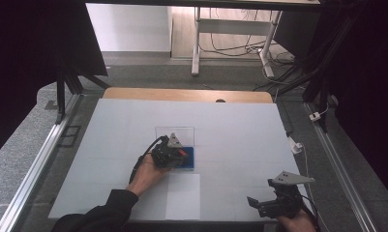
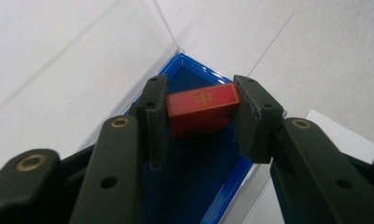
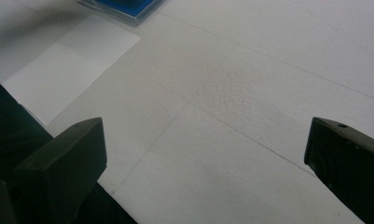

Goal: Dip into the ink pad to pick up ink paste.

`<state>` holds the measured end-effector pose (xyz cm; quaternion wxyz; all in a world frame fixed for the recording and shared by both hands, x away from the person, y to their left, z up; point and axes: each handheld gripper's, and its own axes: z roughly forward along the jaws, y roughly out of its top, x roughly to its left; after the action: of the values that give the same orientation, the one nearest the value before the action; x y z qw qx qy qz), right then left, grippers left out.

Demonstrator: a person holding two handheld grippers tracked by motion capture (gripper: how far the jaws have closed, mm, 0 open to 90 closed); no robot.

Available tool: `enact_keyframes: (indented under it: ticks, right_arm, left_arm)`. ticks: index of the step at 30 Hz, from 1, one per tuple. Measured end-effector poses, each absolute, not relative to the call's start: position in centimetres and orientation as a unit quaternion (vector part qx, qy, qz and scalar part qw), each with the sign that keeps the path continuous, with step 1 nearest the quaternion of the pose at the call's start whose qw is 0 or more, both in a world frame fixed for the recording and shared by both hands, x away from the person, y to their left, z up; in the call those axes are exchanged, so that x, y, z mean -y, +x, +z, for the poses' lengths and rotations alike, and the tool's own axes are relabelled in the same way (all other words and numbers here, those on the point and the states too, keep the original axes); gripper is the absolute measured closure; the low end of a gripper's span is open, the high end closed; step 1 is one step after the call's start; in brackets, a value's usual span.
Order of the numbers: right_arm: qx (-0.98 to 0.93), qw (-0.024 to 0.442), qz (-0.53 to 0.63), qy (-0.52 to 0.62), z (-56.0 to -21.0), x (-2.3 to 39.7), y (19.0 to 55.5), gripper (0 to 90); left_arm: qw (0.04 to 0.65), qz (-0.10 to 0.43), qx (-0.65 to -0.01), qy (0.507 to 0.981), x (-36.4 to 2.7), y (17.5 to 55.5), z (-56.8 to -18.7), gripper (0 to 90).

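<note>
Red rectangular block (image 2: pixel 201 108): gold border line and a gold character on its top face, tilted slightly, pinched at both ends between the left gripper's (image 2: pixel 199 119) black jaws. It sits over the dark blue lining of a blue-rimmed tray (image 2: pixel 231 186) on the white table.

Blue tray (image 2: pixel 189 186) – near end hidden by hand-held gripper (image 2: pixel 201 116).
</note>
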<state>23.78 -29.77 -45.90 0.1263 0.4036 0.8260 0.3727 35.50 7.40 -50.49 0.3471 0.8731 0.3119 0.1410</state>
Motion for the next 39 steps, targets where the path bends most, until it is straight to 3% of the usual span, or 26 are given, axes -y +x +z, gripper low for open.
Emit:
enact_keyframes:
  ticks: [8, 18, 25, 39]
  right_arm:
    - [-0.825, 0.127, 0.374, 0.404, -45.9, 29.8, 23.8, 0.0]
    - [-0.826, 0.126, 0.373, 0.403, -45.9, 29.7, 23.8, 0.0]
    - [-0.825, 0.126, 0.374, 0.404, -45.9, 29.8, 23.8, 0.0]
    - [-0.825, 0.126, 0.376, 0.402, -45.9, 29.8, 23.8, 0.0]
  left_arm:
    - [0.367, 0.111, -0.325, 0.864, -8.2, 36.1, -50.7, 58.4]
    - [0.338, 0.168, -0.308, 0.873, -6.8, 34.9, -50.5, 58.5]
    - [0.361, 0.121, -0.326, 0.865, -7.9, 35.8, -50.7, 58.4]
    - [0.360, 0.129, -0.321, 0.866, -7.9, 35.9, -49.9, 57.8]
